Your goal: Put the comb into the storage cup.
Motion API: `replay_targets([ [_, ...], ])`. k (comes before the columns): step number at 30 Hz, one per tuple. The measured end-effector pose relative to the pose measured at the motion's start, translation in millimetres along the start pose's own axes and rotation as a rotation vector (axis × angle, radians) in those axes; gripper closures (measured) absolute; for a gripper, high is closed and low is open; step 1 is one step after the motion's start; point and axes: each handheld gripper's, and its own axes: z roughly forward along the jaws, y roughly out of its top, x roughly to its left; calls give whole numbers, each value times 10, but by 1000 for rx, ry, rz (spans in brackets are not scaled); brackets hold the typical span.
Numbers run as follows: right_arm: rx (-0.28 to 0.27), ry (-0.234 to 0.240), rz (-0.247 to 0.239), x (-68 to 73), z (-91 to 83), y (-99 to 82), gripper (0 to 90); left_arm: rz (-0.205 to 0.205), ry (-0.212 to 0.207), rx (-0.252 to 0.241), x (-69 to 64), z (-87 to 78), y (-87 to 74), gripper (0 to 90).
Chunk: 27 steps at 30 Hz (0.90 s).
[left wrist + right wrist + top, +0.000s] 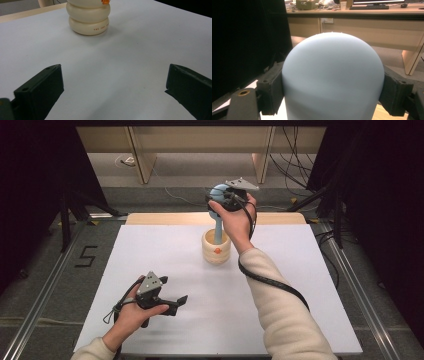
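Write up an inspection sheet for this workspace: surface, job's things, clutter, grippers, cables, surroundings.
Surface: white table top, wooden edge at the far side.
Job's things: cream ribbed holder standing upright; pale blue round-headed tool with its stem down in the holder.
Clutter: nothing seen on the table.
Grippers: right gripper shut on the tool's head; left gripper open, nothing between its jaws, low over the near left of the table.
Cables: black cable trailing along the right sleeve; loose wires on the floor beyond.
Surroundings: wooden desks, dark curtains at the sides.
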Motion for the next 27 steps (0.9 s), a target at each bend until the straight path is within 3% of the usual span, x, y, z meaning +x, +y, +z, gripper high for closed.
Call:
replay_targets([
  [27, 29, -4, 4, -25, 71, -128, 206, 1, 0, 1, 0, 2, 0, 6],
])
